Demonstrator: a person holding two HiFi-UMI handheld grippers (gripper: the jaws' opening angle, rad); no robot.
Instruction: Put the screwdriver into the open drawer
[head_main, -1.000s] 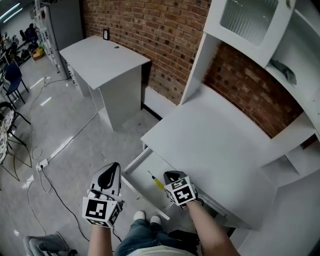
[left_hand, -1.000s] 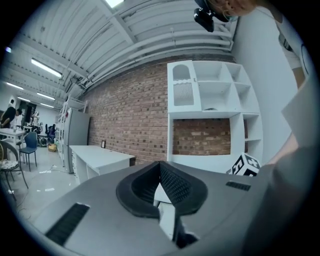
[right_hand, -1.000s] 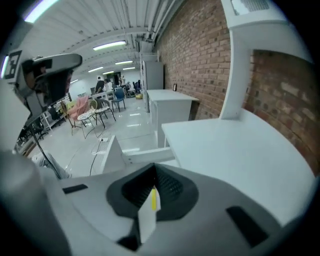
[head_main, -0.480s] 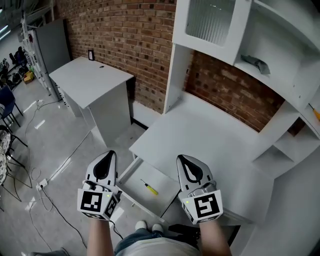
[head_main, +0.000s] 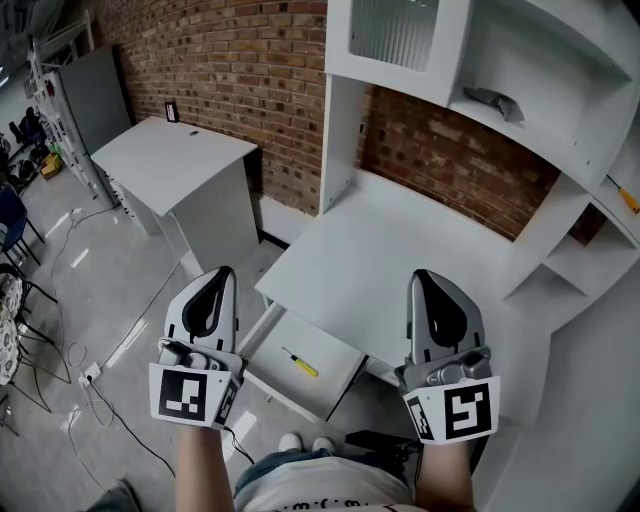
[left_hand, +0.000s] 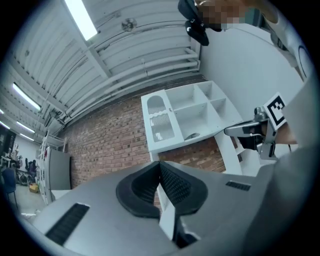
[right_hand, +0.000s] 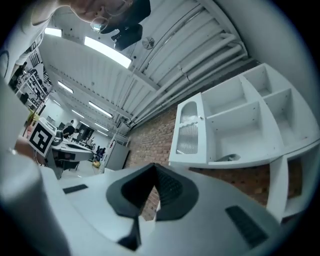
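A screwdriver (head_main: 300, 363) with a yellow handle lies flat on the floor of the open white drawer (head_main: 335, 350), under the desk's front edge. My left gripper (head_main: 212, 292) is held up in the air to the left of the drawer, its jaws shut and empty (left_hand: 160, 172). Over the desk's front edge, right of the drawer, my right gripper (head_main: 432, 290) hangs shut with nothing in it (right_hand: 155, 176). Both point roughly level toward the brick wall. Neither touches the screwdriver.
The white desk top (head_main: 400, 250) stretches back to a brick wall (head_main: 250, 60) under a white shelf unit (head_main: 520, 60) that holds a grey object (head_main: 495, 100). A second white desk (head_main: 170, 160) stands at the left. Cables (head_main: 90, 372) cross the floor. The person's feet (head_main: 305, 442) are below the drawer.
Both grippers have risen and tipped up to level. The right one lifted away from the drawer, where it was beside the screwdriver. The screwdriver stays lying in the drawer.
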